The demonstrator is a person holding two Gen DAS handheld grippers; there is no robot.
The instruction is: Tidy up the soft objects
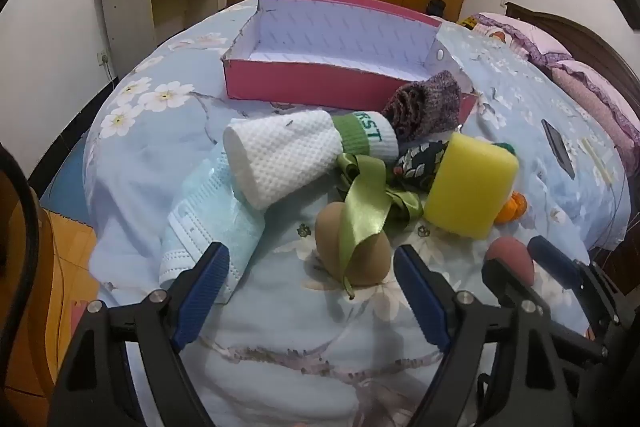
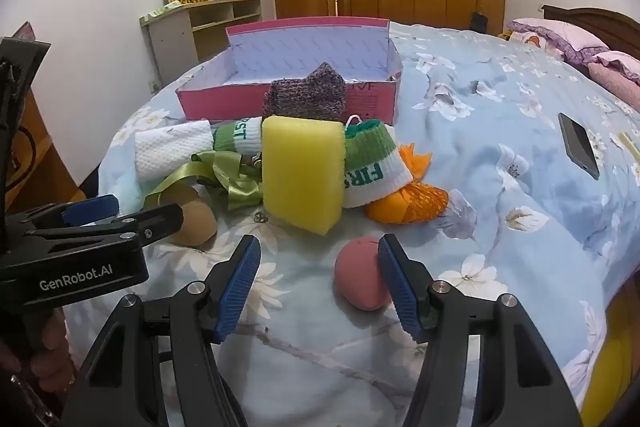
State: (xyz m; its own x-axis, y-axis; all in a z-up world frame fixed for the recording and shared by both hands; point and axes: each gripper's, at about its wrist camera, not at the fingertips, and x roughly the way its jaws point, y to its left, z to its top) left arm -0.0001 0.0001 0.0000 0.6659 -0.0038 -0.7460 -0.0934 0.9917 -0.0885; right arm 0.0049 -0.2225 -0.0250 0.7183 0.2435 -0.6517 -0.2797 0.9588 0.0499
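Left wrist view: the left gripper (image 1: 308,291) is hanging released over the bed's (image 1: 280,347) near edge, framing the tan puff (image 1: 360,247); the box (image 1: 340,55) is sitting empty toward the far edge.

Right wrist view: the right gripper (image 2: 316,287) is gaping, its right pad beside the pink puff (image 2: 360,279); sponge (image 2: 302,171), socks (image 2: 368,163) and ribbon (image 2: 224,175) are lying unsorted; sorting is judged barely begun.

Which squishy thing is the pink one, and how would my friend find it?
Start at the big pink box on the bed, then come down past the yellow sponge. The pink egg-shaped puff lies alone on the blanket beside the right gripper. The similar puff is tan.
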